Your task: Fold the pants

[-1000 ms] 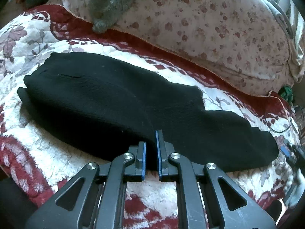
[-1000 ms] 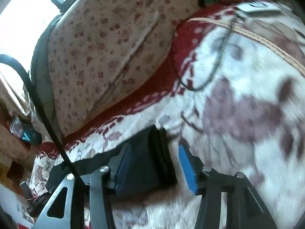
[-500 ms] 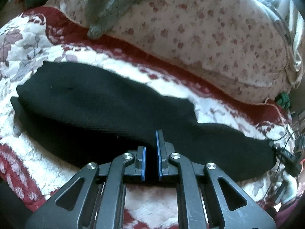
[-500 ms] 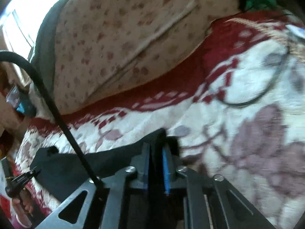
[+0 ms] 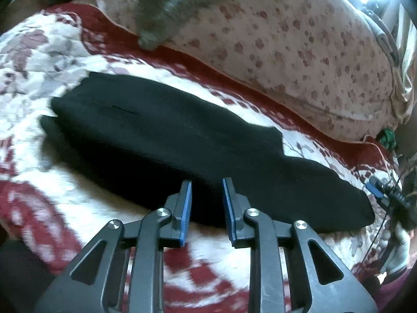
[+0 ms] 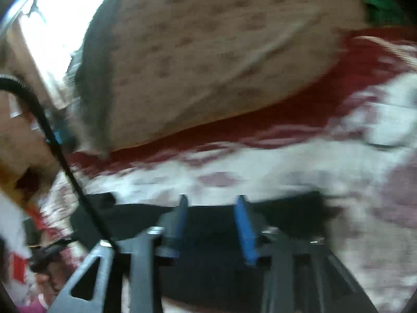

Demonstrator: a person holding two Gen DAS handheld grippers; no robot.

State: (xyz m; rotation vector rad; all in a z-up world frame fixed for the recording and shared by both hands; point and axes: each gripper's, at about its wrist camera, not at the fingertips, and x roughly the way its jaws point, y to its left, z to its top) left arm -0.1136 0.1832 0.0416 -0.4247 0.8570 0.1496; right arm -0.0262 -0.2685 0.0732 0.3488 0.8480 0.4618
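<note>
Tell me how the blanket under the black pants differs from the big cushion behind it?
The blanket is white with large dark-red and mauve flowers and lies flat under the pants; the cushion is beige with small reddish spots and bulges up behind. A grey cloth lies on the cushion. Both are floral.

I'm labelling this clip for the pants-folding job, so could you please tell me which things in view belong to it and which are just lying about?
Belongs to the job:
- black pants, folded lengthwise on the blanket
- left hand-held gripper, jaws just opened
- right hand-held gripper, jaws just opened

Just lying about:
- red and white floral blanket
- spotted cushion
- grey garment
- green item
</note>
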